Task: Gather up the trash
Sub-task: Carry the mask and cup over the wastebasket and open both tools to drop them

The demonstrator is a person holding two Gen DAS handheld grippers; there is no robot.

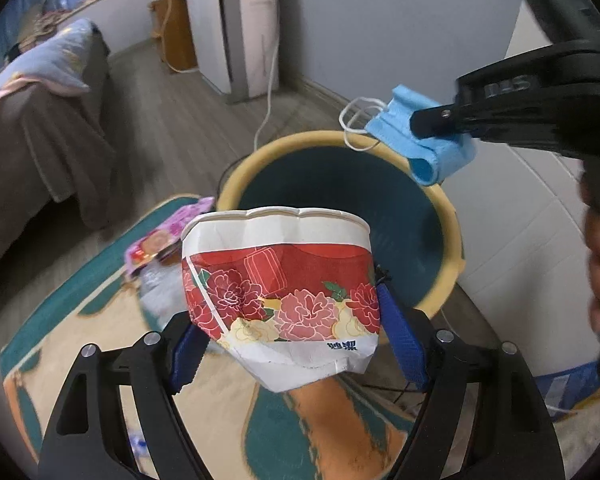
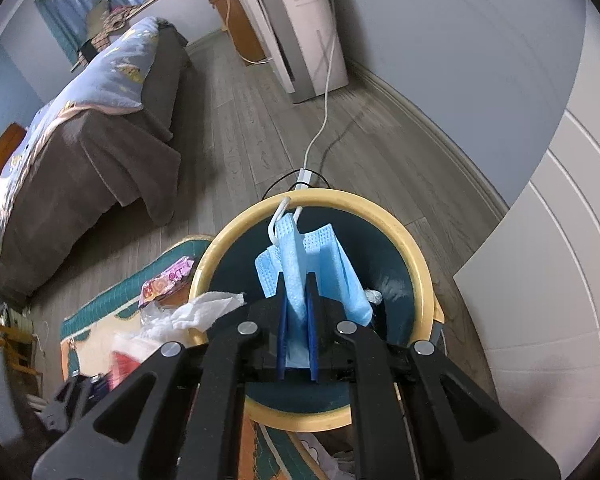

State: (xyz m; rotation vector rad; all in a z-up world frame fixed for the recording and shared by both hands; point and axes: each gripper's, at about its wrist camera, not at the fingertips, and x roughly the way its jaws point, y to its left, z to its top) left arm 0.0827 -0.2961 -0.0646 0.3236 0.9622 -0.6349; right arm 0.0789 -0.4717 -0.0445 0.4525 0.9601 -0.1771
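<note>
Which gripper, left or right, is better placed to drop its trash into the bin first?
Right. The right gripper holds the blue face mask directly over the bin opening. The left gripper holds the crushed paper cup short of the rim.

Home bedroom: bed [image 2: 80,128], rug [image 1: 100,340].

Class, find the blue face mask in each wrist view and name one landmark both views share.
Left wrist view: the blue face mask is upper right, pinched in the right claw, above the bin's far rim.
Right wrist view: the mask is centre frame, clamped between the claw's blue pads, hanging over the bin opening.
Shared landmark: the yellow-rimmed bin.
</note>
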